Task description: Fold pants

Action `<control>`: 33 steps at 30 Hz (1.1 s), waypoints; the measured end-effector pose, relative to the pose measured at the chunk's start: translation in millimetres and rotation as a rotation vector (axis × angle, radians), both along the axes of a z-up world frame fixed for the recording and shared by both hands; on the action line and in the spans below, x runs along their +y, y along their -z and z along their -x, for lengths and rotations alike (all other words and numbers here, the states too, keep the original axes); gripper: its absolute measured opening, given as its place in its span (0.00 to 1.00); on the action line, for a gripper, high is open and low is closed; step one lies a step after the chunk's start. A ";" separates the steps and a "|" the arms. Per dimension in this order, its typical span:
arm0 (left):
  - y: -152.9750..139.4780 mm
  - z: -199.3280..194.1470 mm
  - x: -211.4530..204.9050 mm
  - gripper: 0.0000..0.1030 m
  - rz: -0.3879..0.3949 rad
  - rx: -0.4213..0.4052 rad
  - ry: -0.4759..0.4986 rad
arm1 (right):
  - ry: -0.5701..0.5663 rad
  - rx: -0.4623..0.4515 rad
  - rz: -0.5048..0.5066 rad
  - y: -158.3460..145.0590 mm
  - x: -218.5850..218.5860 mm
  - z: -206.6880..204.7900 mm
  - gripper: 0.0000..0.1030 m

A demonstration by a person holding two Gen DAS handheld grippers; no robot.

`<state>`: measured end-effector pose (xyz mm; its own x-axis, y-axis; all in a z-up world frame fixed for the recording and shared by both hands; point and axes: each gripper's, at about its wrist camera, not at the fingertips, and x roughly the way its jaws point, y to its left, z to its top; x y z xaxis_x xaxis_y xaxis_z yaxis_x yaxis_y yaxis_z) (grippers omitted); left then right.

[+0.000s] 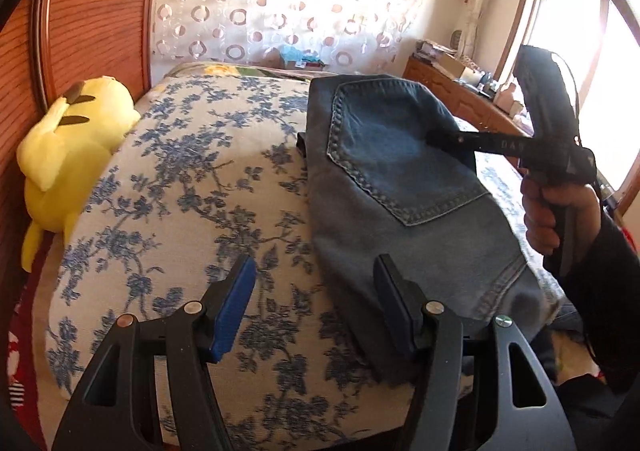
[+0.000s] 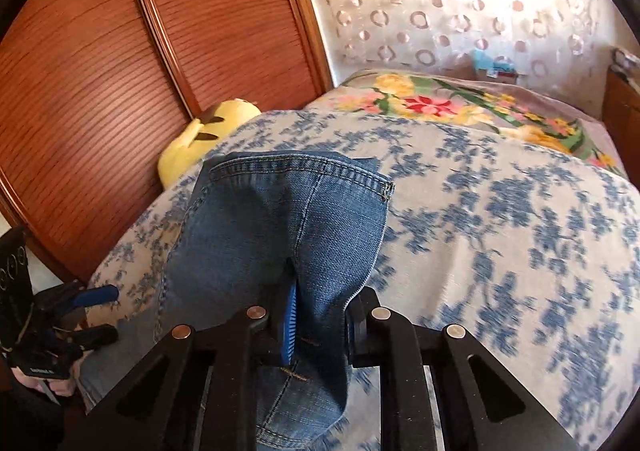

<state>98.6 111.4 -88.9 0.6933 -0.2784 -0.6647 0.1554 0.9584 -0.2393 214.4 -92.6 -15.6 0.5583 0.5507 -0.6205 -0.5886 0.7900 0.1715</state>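
The blue jeans (image 1: 400, 187) lie on the bed, back pocket up, with their far end lifted. In the right wrist view my right gripper (image 2: 320, 303) is shut on a bunched fold of the jeans (image 2: 280, 219), and the denim rises between its blue pads. From the left wrist view that right gripper (image 1: 440, 139) reaches onto the denim from the right, held by a hand (image 1: 560, 211). My left gripper (image 1: 314, 271) stands open near the jeans' near left edge. One pad is over the bed cover, the other over the denim. It also shows as the left gripper (image 2: 90, 313) at the lower left.
The bed has a blue floral cover (image 1: 192, 187) and a flowered blanket (image 2: 440, 103) at its far end. A yellow plush toy (image 1: 68, 155) lies by the wooden wardrobe (image 2: 120, 71) on the left. A cluttered wooden dresser (image 1: 460, 91) stands at the right below a window.
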 end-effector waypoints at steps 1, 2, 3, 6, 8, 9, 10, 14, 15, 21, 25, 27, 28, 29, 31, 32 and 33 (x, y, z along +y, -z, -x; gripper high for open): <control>0.7 -1.3 -1.6 0.60 0.008 0.008 0.000 | -0.003 -0.008 0.016 -0.8 -0.8 1.2 0.19; 1.1 -2.4 -2.2 0.60 0.018 0.014 -0.002 | 0.003 -0.006 0.036 0.4 -1.2 2.3 0.19; 0.9 -3.3 -2.2 0.60 0.033 0.017 -0.007 | 0.007 -0.003 0.050 0.1 -1.4 2.7 0.21; -5.4 0.1 -2.3 0.60 0.055 -0.009 -0.019 | 0.009 0.004 0.042 -0.5 -0.9 -1.1 0.25; -11.5 3.3 -3.7 0.60 0.068 -0.023 -0.019 | 0.009 0.013 0.031 -3.8 -0.5 -1.9 0.30; -14.3 5.0 -5.6 0.60 0.069 -0.028 -0.017 | 0.013 0.015 0.032 -3.8 -0.7 -3.4 0.35; -16.5 6.1 -8.0 0.60 0.069 -0.033 -0.012 | 0.020 0.011 0.030 -4.8 -0.8 -4.3 0.40; -11.6 4.6 -21.4 0.60 0.024 -0.009 0.008 | 0.051 -0.002 0.003 -6.2 -3.9 -11.4 0.56; -6.7 2.1 -23.2 0.60 0.018 0.008 0.009 | 0.059 0.001 -0.007 -5.7 -4.6 -14.4 0.58; 11.4 -3.8 -22.9 0.60 0.067 0.058 0.020 | 0.041 0.060 -0.021 5.2 2.0 -28.4 0.60; 17.1 -3.2 -27.5 0.60 0.084 0.056 0.043 | 0.024 0.090 -0.044 13.9 3.5 -33.5 0.60; 19.2 -3.3 -28.4 0.51 0.117 0.056 0.068 | 0.020 0.106 -0.058 18.7 3.1 -35.5 0.60; 19.5 -3.4 -28.7 0.47 0.129 0.058 0.076 | 0.014 0.122 -0.067 21.0 3.2 -36.9 0.60; 19.6 -3.5 -29.1 0.44 0.135 0.057 0.079 | 0.003 0.139 -0.079 23.5 3.5 -38.3 0.60; 18.2 -2.8 -31.8 0.32 0.148 0.053 0.108 | -0.011 0.142 -0.079 24.8 4.8 -38.2 0.54; 17.3 -2.7 -33.3 0.29 0.148 0.053 0.112 | -0.026 0.151 -0.082 24.9 6.6 -38.7 0.50; 15.8 -2.4 -35.7 0.26 0.138 0.050 0.119 | -0.033 0.154 -0.085 24.7 7.5 -39.3 0.43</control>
<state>101.0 75.6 -104.7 0.6172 -0.4474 -0.6472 0.2509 0.8916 -0.3770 253.7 -85.1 -40.4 0.4412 0.6210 -0.6479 -0.5754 0.7498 0.3268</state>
